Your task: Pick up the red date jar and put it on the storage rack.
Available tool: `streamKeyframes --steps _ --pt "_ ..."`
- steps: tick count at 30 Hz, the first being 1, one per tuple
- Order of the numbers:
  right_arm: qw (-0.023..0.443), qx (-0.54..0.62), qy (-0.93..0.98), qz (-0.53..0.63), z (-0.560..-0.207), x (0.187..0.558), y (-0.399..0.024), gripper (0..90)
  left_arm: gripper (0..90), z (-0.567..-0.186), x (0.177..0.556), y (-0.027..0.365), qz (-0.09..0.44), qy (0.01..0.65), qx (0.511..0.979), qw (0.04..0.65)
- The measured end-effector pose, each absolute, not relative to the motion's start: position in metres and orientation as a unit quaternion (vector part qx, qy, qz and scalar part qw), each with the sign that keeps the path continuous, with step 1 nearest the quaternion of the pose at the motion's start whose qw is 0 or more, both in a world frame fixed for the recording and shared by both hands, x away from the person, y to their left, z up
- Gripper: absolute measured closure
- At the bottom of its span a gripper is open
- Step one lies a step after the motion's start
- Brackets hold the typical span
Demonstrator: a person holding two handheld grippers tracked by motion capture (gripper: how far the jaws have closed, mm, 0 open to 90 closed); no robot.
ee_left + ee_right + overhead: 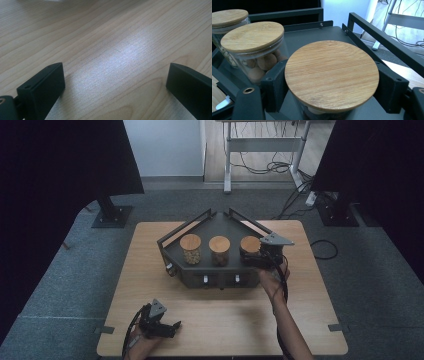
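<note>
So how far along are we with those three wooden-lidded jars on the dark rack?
Nothing looks moved yet: all three jars stand on the dark metal rack. In hand: the right gripper brackets the rightmost wooden-lidded glass jar. The left gripper rests open over the wooden table. Lifting remains.

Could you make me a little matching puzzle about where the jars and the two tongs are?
Things:
1. left tongs
2. right tongs
3. left jar
4. middle jar

Places or states:
A. either side of the right jar, just under its lid
B. open over bare table
C. holds large round brown pieces
D. holds small pale pieces

Pairs: 1-B, 2-A, 3-D, 4-C
</note>
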State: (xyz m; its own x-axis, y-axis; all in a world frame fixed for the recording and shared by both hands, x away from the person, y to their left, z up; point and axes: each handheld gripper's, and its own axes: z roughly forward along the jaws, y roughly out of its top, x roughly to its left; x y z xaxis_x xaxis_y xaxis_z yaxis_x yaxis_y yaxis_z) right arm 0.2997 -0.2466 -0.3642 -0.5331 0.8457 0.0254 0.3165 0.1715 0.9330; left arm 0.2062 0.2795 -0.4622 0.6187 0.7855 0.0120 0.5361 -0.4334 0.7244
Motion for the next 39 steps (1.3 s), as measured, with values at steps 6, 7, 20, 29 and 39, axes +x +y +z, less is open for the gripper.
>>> streamKeyframes --steps 6,7,20,29,39 --pt "0.263 0.405 0.715 0.505 -0.3654 0.3001 -0.2470 19.5 1.8 -0.4621 0.2062 0.2795 0.178 0.399 0.828 0.352" --pt "0.264 0.404 0.716 0.505 -0.3653 0.3004 -0.2467 16.0 1.8 -0.4622 0.2062 0.2795 0.177 0.399 0.828 0.352" --pt "0.267 0.402 0.714 0.507 -0.3664 0.3006 -0.2476 3.3 1.8 -0.4622 0.2062 0.2795 0.177 0.399 0.828 0.352" --pt "0.262 0.401 0.717 0.506 -0.3661 0.2987 -0.2491 3.6 1.8 -0.4621 0.2062 0.2795 0.177 0.399 0.828 0.352" --pt "0.264 0.399 0.716 0.508 -0.3642 0.2925 -0.2524 4.0 1.8 -0.4624 0.2060 0.2795 0.177 0.400 0.827 0.353"
